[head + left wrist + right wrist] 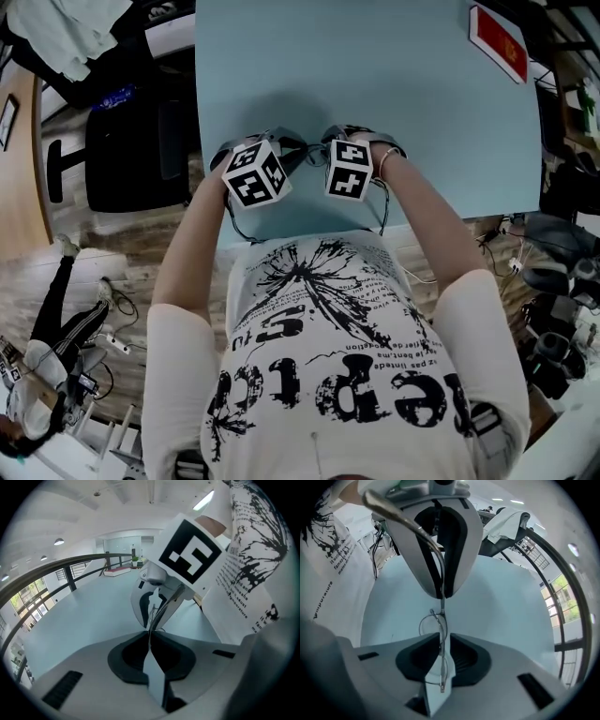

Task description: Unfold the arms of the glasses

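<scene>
The thin metal glasses (pixel 436 620) hang between my two grippers, above the near edge of the light blue table (pixel 375 84). My left gripper (pixel 150 632) is shut on one wire arm (pixel 405 520) of the glasses, which curves up and away from its tips. The right gripper (pixel 441 639) points steeply down, with the lens frame edge-on between its jaws. A small gap shows on either side of the frame, so the pads do not press on it. In the head view the two marker cubes (pixel 255 173) (pixel 349 169) sit close together and hide most of the glasses.
A red flat object (pixel 497 42) lies at the table's far right corner. A black office chair (pixel 131 150) stands left of the table. Cables and equipment (pixel 553 309) crowd the floor to the right. The person's white printed shirt (pixel 337 375) fills the near foreground.
</scene>
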{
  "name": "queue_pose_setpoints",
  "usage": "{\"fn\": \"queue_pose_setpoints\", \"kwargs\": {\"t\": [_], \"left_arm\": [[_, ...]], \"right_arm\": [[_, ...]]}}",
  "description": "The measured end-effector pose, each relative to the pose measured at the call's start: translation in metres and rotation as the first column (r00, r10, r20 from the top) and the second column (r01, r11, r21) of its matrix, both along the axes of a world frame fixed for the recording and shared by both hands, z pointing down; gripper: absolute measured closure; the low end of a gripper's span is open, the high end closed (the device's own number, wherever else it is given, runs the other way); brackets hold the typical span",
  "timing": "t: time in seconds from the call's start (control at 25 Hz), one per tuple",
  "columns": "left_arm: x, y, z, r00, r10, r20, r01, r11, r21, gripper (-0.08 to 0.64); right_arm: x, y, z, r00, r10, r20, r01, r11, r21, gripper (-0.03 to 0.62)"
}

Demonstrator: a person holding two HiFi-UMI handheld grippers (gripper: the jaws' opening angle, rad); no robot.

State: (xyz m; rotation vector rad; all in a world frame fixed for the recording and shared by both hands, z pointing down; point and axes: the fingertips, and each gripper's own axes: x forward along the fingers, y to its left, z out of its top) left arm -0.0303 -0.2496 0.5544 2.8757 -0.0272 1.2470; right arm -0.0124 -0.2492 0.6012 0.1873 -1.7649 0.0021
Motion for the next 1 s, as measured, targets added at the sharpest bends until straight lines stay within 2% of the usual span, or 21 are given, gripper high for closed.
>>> {"fn": "queue_pose_setpoints", "kwargs": {"t": [0.2,0.28,0.6,0.8,1.0], "left_arm": [[0.001,-0.001,0.0,1.0,-0.014,0.018,0.014,1.0,-0.021,0.531],[0.0,-0.001,0.001,0.999,-0.019,0.033,0.02,0.999,-0.028,0.531],[-0.001,0.0,0.007,0.996,-0.017,0.084,0.019,1.0,-0.023,0.531],[0.003,-0.005,0.004,0.996,-0.043,0.08,0.045,0.999,-0.027,0.531],[0.005,-0.001,0.002,0.995,-0.033,0.098,0.036,0.999,-0.02,0.532]], "right_arm": [[-0.001,0.001,0.006,1.0,-0.003,-0.002,0.003,1.0,-0.016,0.561],[-0.001,0.001,0.005,1.0,-0.008,0.005,0.008,1.0,-0.006,0.561],[0.007,-0.001,-0.018,0.997,-0.031,0.066,0.025,0.997,0.078,0.563],[0.027,-0.005,-0.035,0.997,-0.06,0.058,0.05,0.986,0.159,0.572],[0.042,-0.005,-0.054,0.994,-0.02,0.106,0.0,0.982,0.188,0.571]]}}
